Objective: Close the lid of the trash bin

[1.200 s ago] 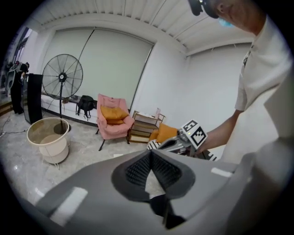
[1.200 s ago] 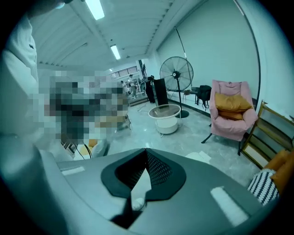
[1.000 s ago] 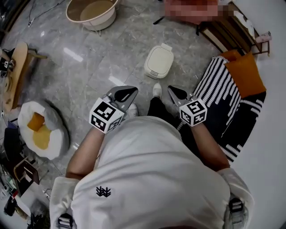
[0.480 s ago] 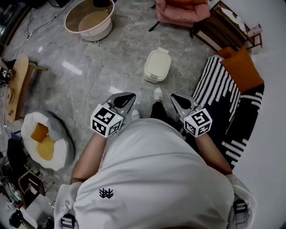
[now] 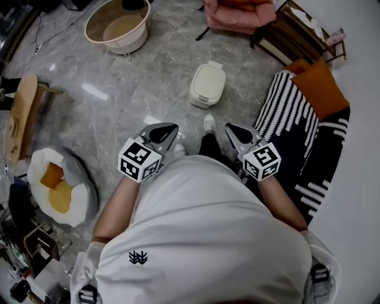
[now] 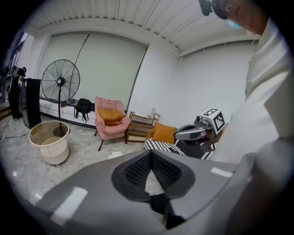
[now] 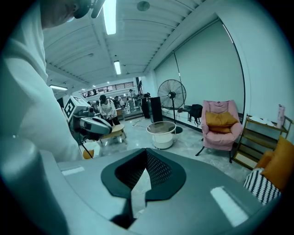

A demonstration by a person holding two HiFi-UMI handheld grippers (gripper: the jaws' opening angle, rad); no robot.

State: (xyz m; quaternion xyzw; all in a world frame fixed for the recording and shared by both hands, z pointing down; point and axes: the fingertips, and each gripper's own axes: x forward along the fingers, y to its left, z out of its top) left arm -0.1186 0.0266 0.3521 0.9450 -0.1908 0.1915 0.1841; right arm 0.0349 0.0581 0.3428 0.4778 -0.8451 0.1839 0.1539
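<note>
The cream trash bin point(image 5: 208, 85) stands on the grey marble floor ahead of the person's feet, and its lid lies flat on it. My left gripper point(image 5: 170, 129) is held at waist height, short of the bin and to its left. Its jaws meet at the tip with nothing between them point(image 6: 149, 154). My right gripper point(image 5: 232, 130) hangs level with it on the other side, also shut and holding nothing point(image 7: 146, 152). Each gripper shows in the other's view: the right gripper point(image 6: 195, 132), the left gripper point(image 7: 94, 125). Neither touches the bin.
A round cream tub point(image 5: 119, 21) stands far left of the bin, a pink armchair point(image 5: 237, 15) behind it. To the right are a wooden shelf point(image 5: 297, 35), an orange cushion point(image 5: 317, 89) and a striped rug point(image 5: 297, 119). An egg-shaped cushion point(image 5: 59, 178) and wooden stool point(image 5: 21, 101) sit left.
The head view has shifted a little, so more of the pink armchair shows. Both grippers sit slightly lower in the view and stay shut. The bin has not moved.
</note>
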